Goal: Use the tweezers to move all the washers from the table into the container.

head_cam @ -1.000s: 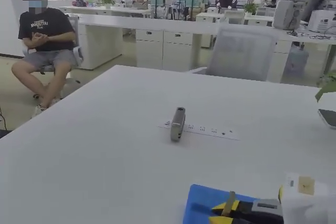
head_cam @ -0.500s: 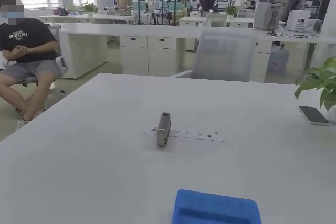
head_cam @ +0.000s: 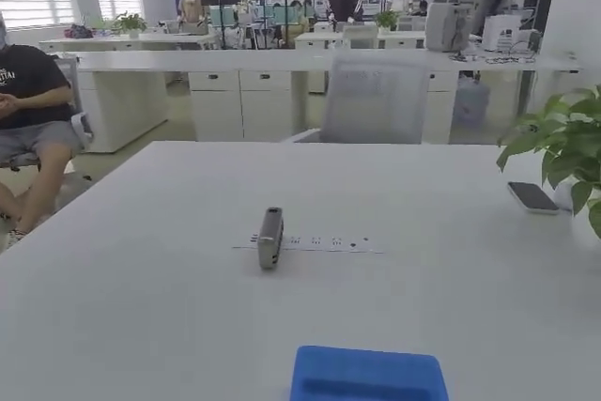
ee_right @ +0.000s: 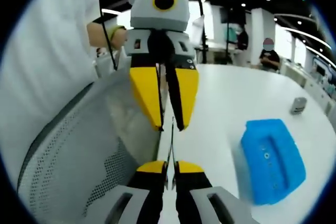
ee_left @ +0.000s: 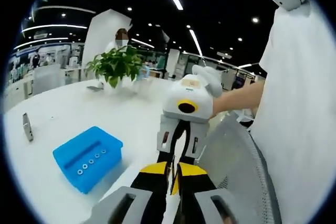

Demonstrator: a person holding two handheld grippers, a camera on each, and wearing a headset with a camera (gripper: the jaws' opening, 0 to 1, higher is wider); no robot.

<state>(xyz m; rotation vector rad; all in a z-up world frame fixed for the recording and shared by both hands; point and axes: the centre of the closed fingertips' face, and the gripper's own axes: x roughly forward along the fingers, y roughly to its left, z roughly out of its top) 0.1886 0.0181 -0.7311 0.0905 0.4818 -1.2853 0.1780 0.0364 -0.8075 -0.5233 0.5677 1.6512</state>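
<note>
Here, the right gripper [ee_right: 169, 167] was seen with its jaws clamped on the tweezers [ee_right: 171, 142]. These were pointed at the left gripper [ee_right: 169, 125], whose jaws were drawn together. Whether anything was gripped there could not be told. A row of washers [ee_left: 90, 162] was seen inside the blue container [ee_left: 102, 170], which was set on the table [head_cam: 141, 279], apart from both grippers.

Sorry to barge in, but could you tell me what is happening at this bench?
A person holds a gripper in each hand, tip to tip over a mesh chair beside the white table. The right gripper is clamped on thin tweezers; whether the left gripper grips them too is unclear. Several washers lie in a row in the blue container on the table.
</note>
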